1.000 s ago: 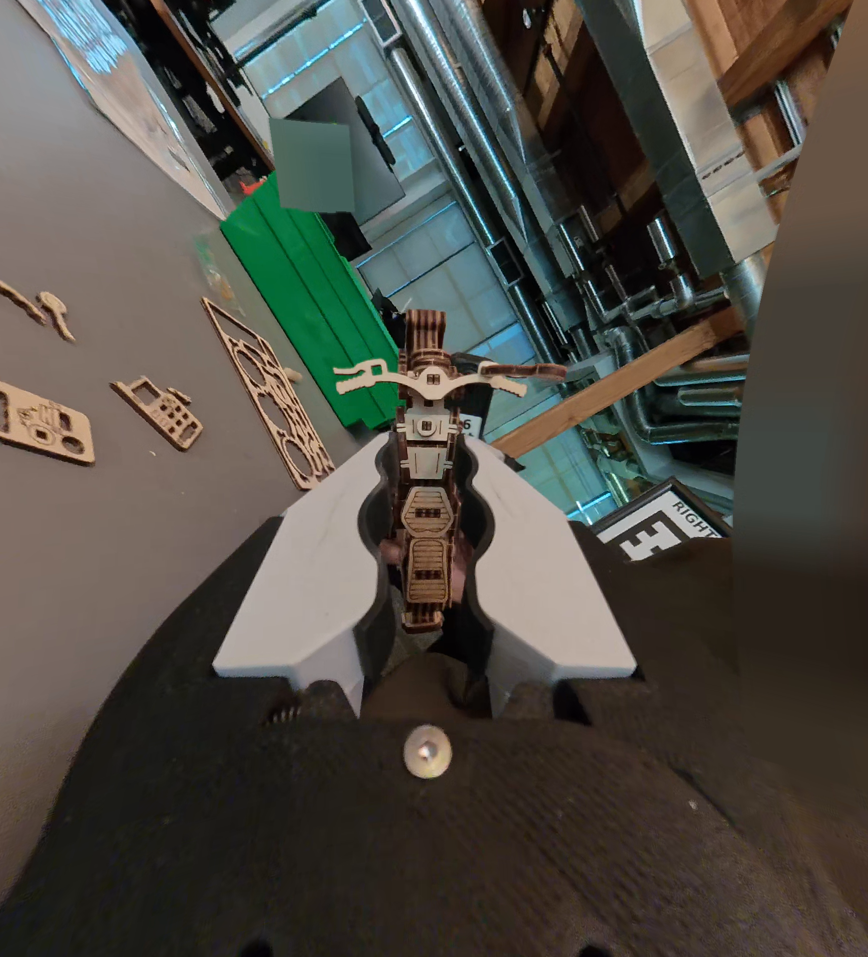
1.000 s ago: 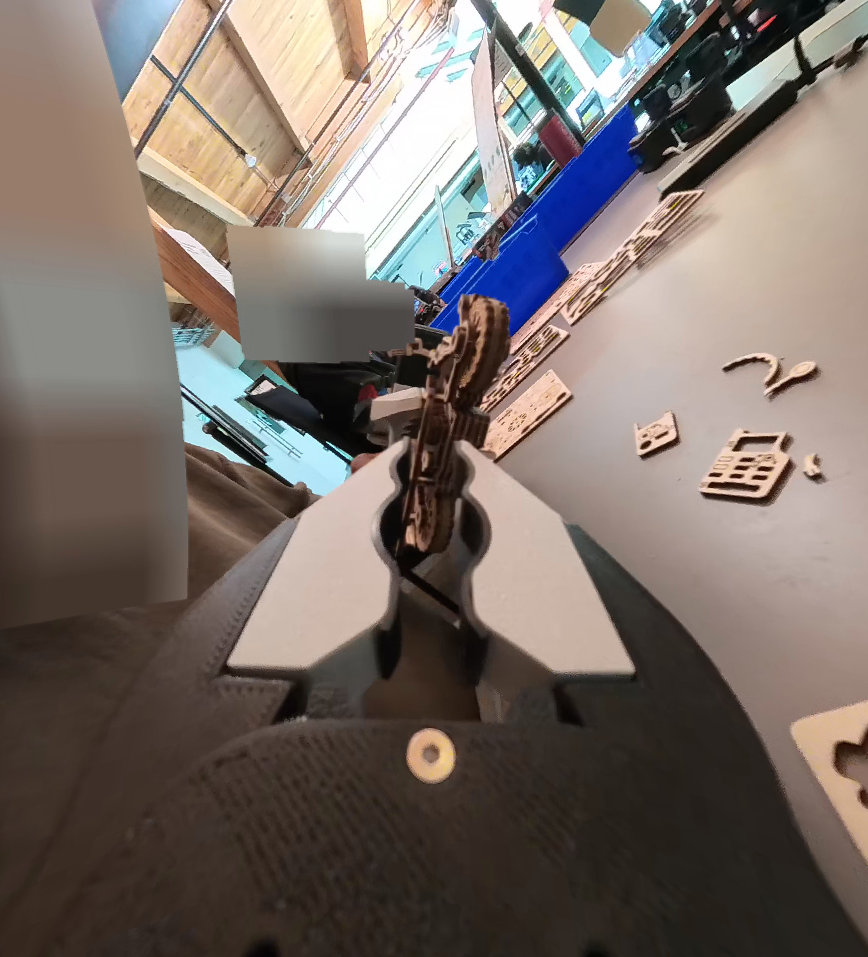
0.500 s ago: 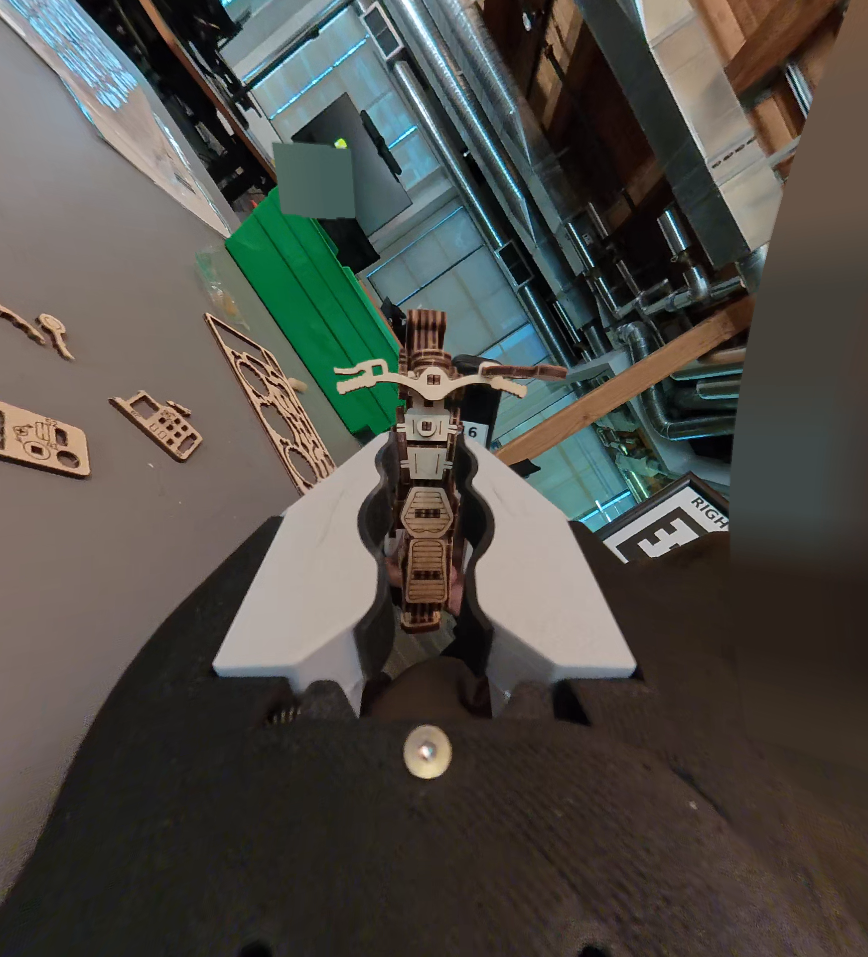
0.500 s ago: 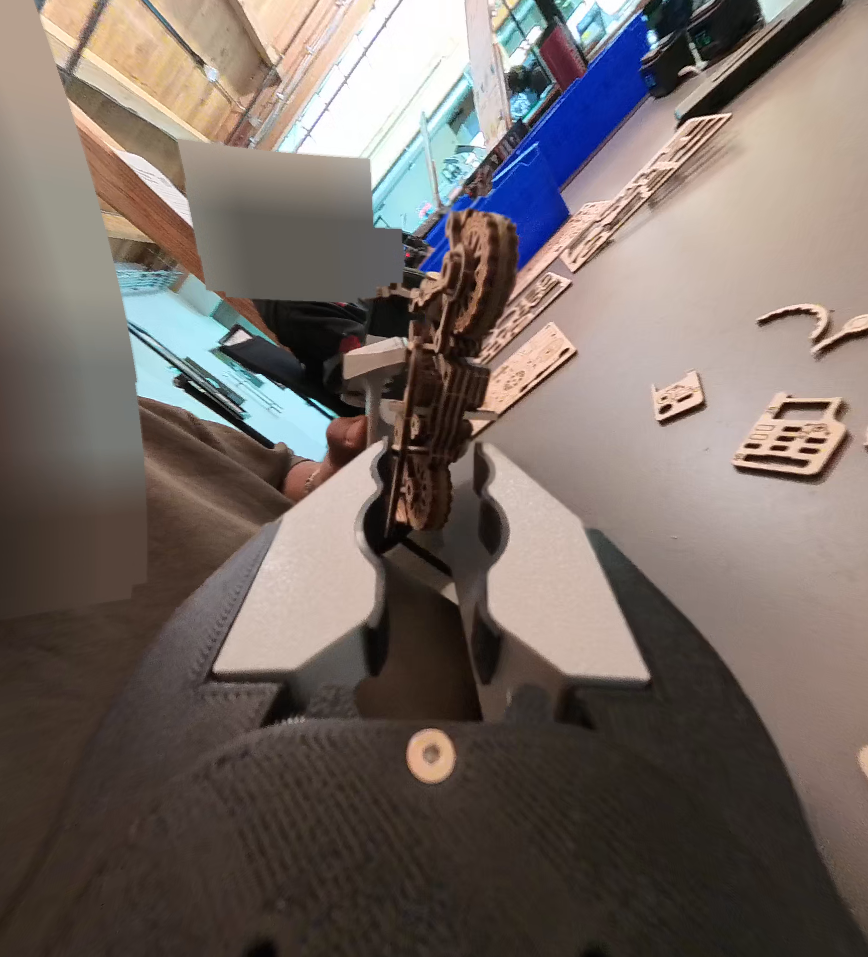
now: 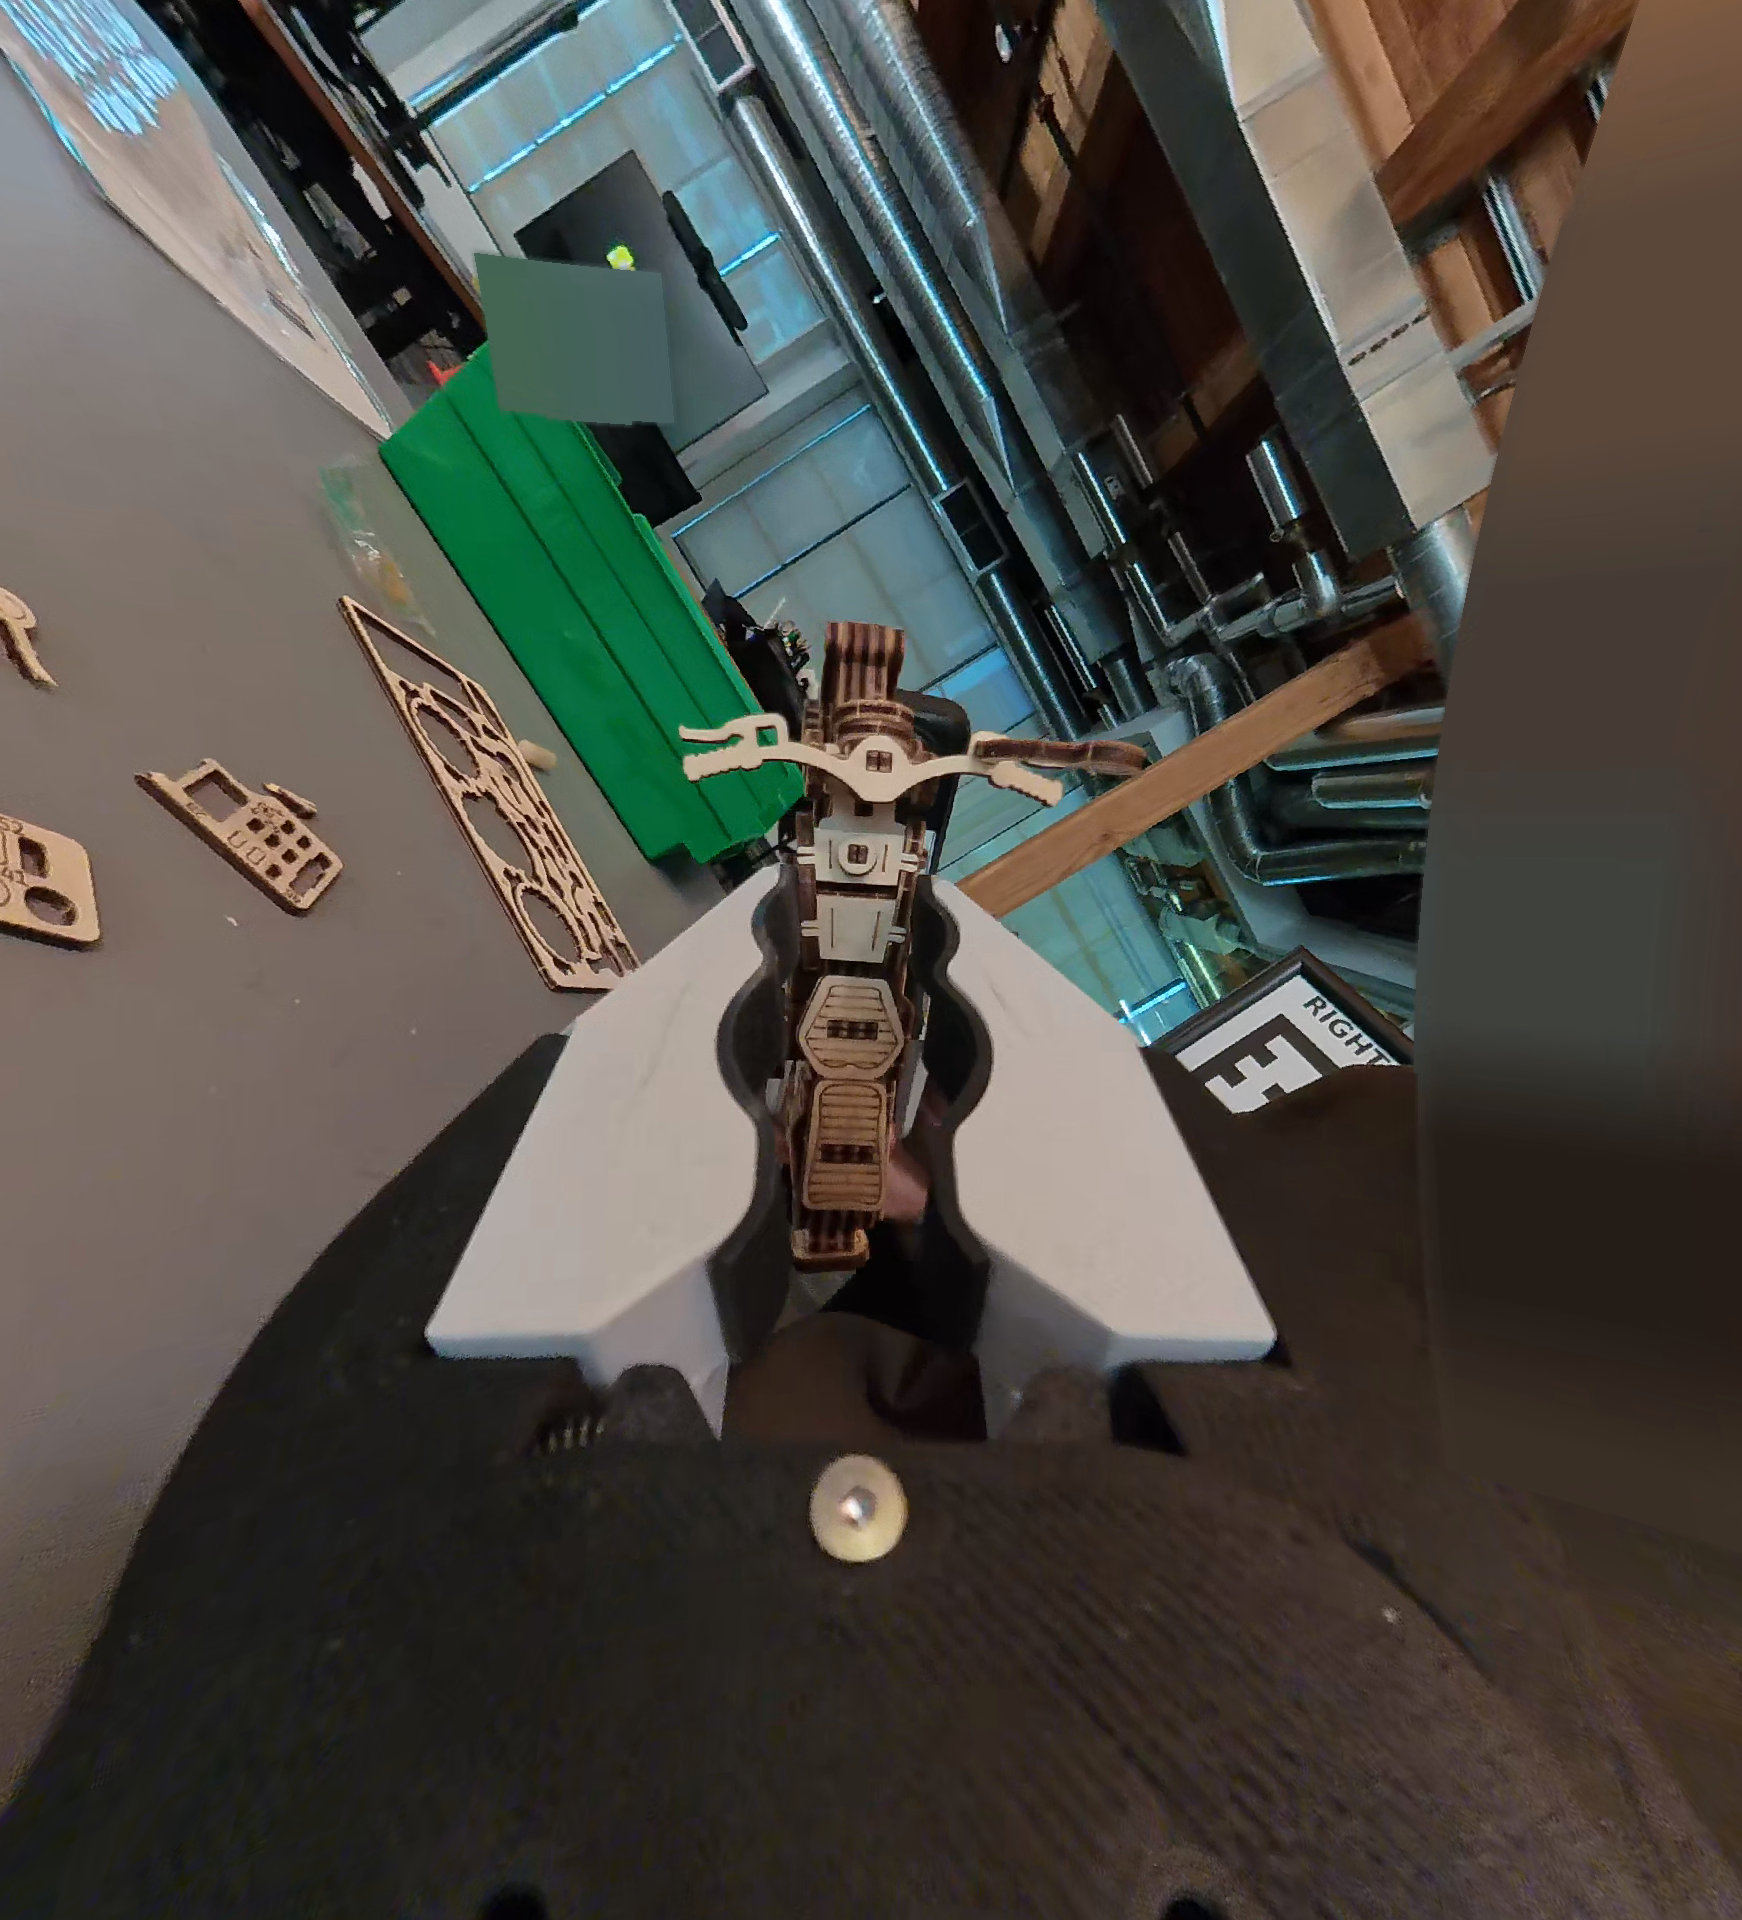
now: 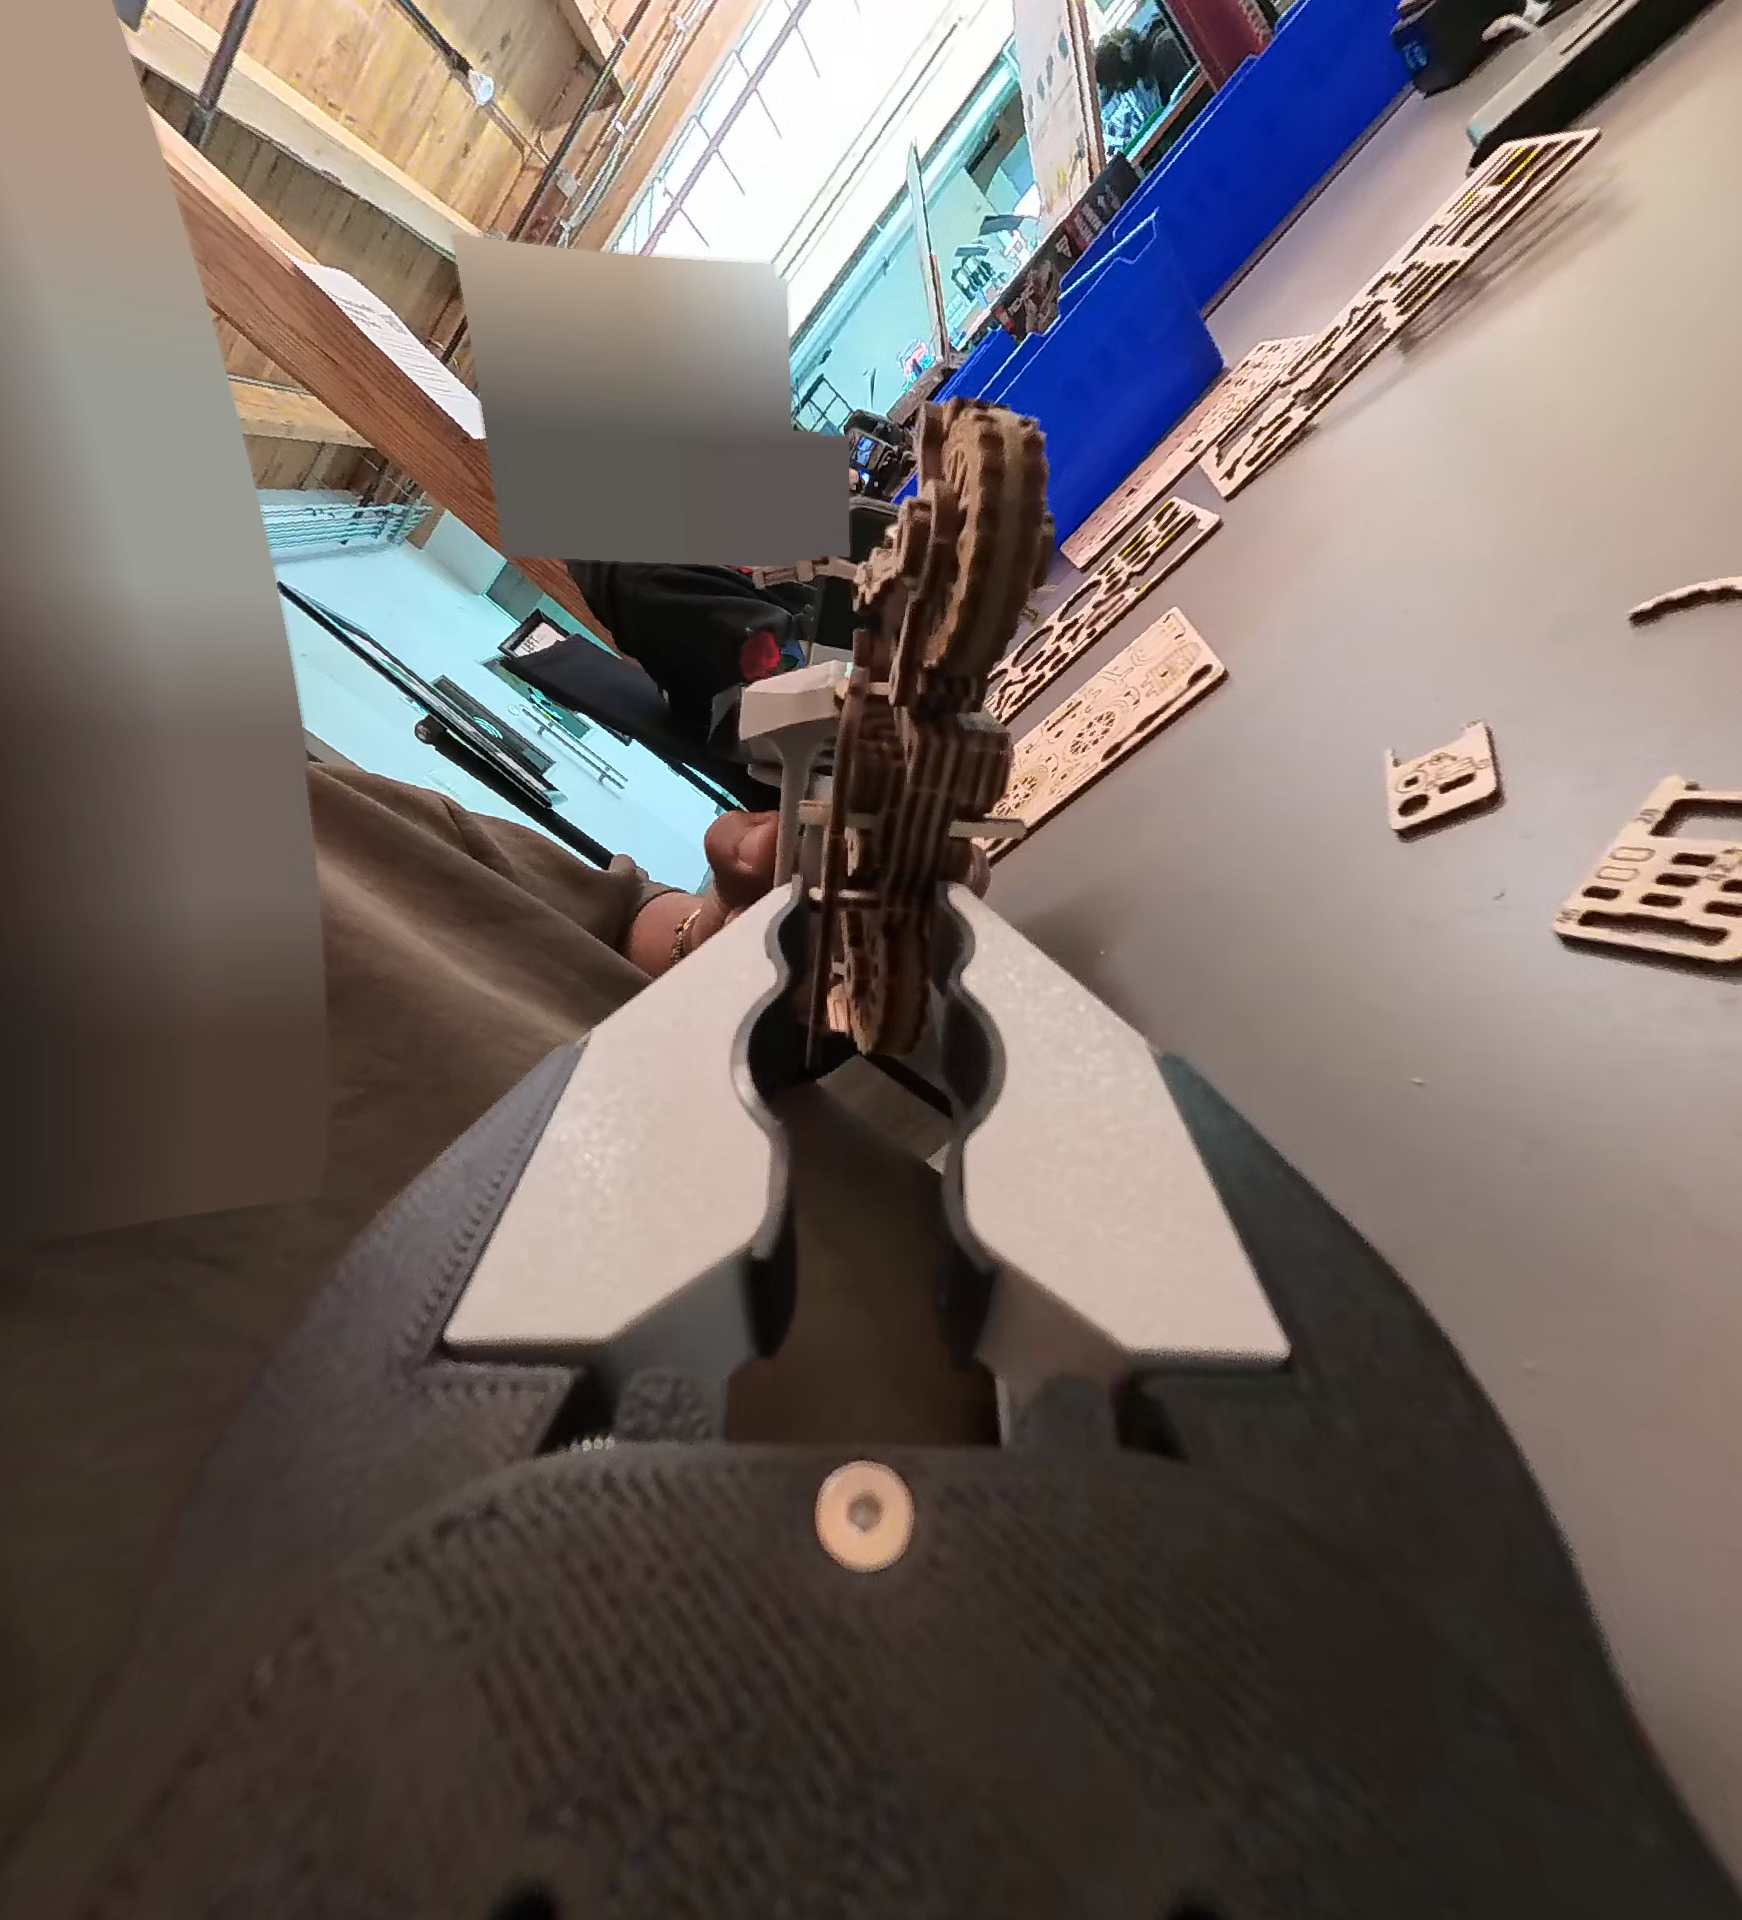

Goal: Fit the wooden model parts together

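Note:
A wooden motorcycle model point(image 5: 851, 1018) is held in the air between both grippers. In the left wrist view I see it from behind, with its pale handlebar point(image 5: 867, 764) across the top. My left gripper point(image 5: 851, 894) is shut on its seat section. In the right wrist view the model point(image 6: 950, 582) stands edge-on with a toothed wheel at the top. My right gripper point(image 6: 872, 914) grips its lower end, jaws narrow around it. The left gripper's grey fingers point(image 6: 789, 712) show just behind the model there.
Loose flat wooden parts lie on the grey table point(image 5: 171, 1039): a grid-shaped piece point(image 5: 243, 842), a plate with holes point(image 5: 5, 883) and a punched-out sheet point(image 5: 493, 821). A green crate point(image 5: 576, 623) stands behind. The right wrist view shows the grid piece point(image 6: 1688, 894), part sheets point(image 6: 1106, 717) and a person's hand point(image 6: 737, 862). My two grippers' fingertips are within a few centimetres of each other. Both grippers' tips are roughly 12 cm from the grid piece point(image 6: 1688, 894). Look for it in the left wrist view point(image 5: 290, 845) too.
The right gripper's jaws widened around the model half a second ago and have narrowed again, and the model looms larger in its view. The left gripper's hold is unchanged.

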`<state>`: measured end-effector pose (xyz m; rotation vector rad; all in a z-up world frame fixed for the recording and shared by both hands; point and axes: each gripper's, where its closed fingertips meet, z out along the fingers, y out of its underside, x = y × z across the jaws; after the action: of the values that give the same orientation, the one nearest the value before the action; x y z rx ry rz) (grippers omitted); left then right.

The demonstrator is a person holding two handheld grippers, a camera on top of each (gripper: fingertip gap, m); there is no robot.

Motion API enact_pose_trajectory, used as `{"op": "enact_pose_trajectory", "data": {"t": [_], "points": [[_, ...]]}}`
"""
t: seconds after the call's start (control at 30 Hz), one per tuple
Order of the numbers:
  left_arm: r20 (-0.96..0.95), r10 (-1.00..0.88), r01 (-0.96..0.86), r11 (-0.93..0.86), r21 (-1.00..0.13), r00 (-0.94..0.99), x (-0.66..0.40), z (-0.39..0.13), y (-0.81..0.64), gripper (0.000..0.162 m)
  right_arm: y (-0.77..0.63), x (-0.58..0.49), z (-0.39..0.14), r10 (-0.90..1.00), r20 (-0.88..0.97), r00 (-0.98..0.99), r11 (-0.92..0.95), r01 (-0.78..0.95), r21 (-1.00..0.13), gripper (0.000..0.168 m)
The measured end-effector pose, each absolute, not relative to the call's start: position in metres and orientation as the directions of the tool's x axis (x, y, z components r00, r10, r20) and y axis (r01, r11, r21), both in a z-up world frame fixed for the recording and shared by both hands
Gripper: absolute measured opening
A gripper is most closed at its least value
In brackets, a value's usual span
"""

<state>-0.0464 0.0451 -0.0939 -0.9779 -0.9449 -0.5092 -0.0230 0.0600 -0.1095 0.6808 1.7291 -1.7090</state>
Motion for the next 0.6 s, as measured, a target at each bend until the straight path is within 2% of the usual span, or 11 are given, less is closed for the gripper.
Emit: {"op": "enact_pose_trajectory", "data": {"t": [0.4, 0.43, 0.5, 0.6], "points": [[0.856, 0.042, 0.733, 0.496, -0.466, 0.515, -0.048, -0.095, 0.044, 0.019, 0.062, -0.026, -0.108, -0.091, -0.762, -0.642, 0.001, 0.765, -0.644, 0.021], [0.856, 0.040, 0.732, 0.500, -0.463, 0.515, -0.048, -0.094, 0.043, 0.019, 0.063, -0.027, -0.107, -0.103, -0.767, -0.633, -0.009, 0.772, -0.635, 0.024], [0.854, 0.059, 0.724, 0.503, -0.473, 0.516, -0.049, -0.095, 0.042, 0.019, 0.068, -0.036, -0.105, -0.101, -0.785, -0.611, -0.059, 0.791, -0.609, 0.039], [0.844, 0.103, 0.713, 0.487, -0.504, 0.526, -0.050, -0.098, 0.042, 0.019, 0.076, -0.044, -0.100, -0.076, -0.755, -0.651, -0.103, 0.758, -0.644, 0.027]]}}
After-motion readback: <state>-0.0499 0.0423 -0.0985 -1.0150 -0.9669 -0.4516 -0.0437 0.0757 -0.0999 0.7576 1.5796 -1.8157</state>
